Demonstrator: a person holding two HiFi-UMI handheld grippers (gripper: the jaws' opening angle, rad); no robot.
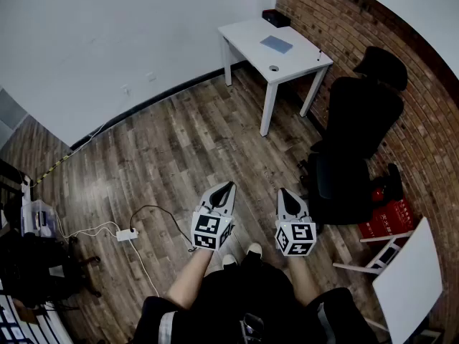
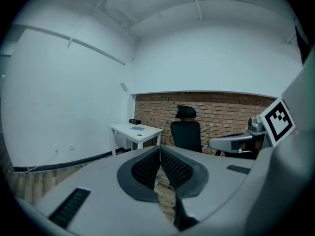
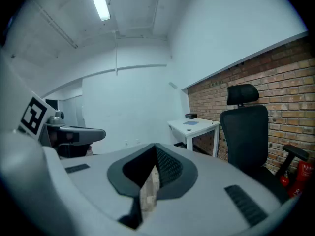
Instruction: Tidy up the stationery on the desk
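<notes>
A white desk (image 1: 251, 36) stands far off against the brick wall, also seen as the desk (image 2: 136, 130) and the desk (image 3: 194, 125). On it lie a blue pad (image 1: 276, 44), a small round object (image 1: 274, 68), a pen (image 1: 319, 52) and a dark box (image 1: 276, 18). My left gripper (image 1: 229, 185) and my right gripper (image 1: 283, 191) are held side by side above the wooden floor, well short of the desk. Both are shut with nothing between the tips, as the left gripper (image 2: 160, 149) and right gripper (image 3: 155, 146) views show.
A black office chair (image 1: 355, 145) stands right of me, between me and the desk. A red extinguisher and crate (image 1: 387, 210) sit by the brick wall. A white power strip with cables (image 1: 127, 233) lies on the floor at left. Another white table (image 1: 409, 278) is at lower right.
</notes>
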